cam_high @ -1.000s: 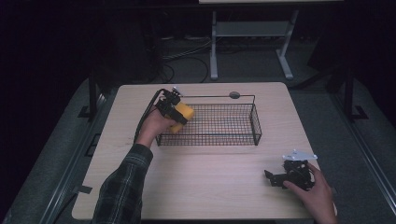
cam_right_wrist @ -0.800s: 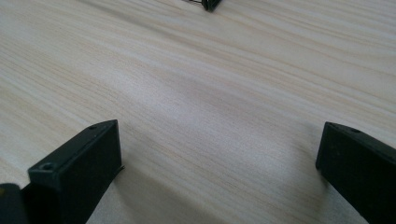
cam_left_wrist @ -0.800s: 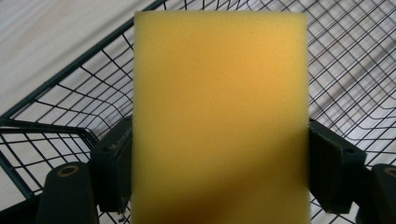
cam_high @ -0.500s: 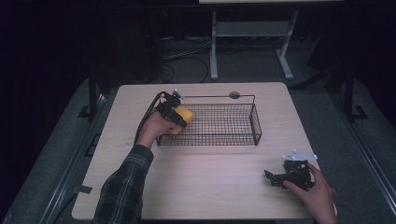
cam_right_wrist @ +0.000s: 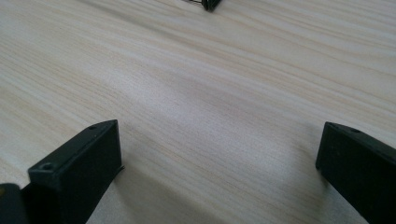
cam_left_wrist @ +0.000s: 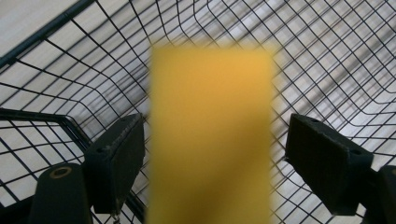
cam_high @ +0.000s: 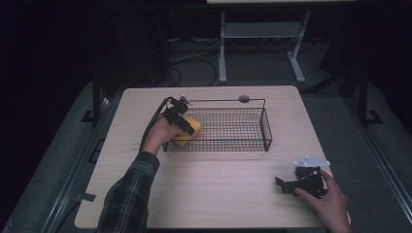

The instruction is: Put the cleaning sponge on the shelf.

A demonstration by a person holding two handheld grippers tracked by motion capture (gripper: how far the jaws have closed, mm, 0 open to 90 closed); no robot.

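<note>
Yellow block [cam_left_wrist: 210,135] between left gripper's [cam_high: 182,121] parted fingers (untouched), wire basket [cam_high: 243,141] all around; right gripper [cam_high: 297,182] gaping.

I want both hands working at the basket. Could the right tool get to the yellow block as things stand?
Probably yes. The right tool sits open near the table's front right corner, bare wood lies between, and the basket is open on top. But the left tool hangs around the yellow block, crowding it.

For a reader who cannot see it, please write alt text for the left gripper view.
A blurred yellow block stands between the left gripper's two black jaws, with a gap visible on the right side. Behind it is the black wire basket, on a light wooden table.
</note>
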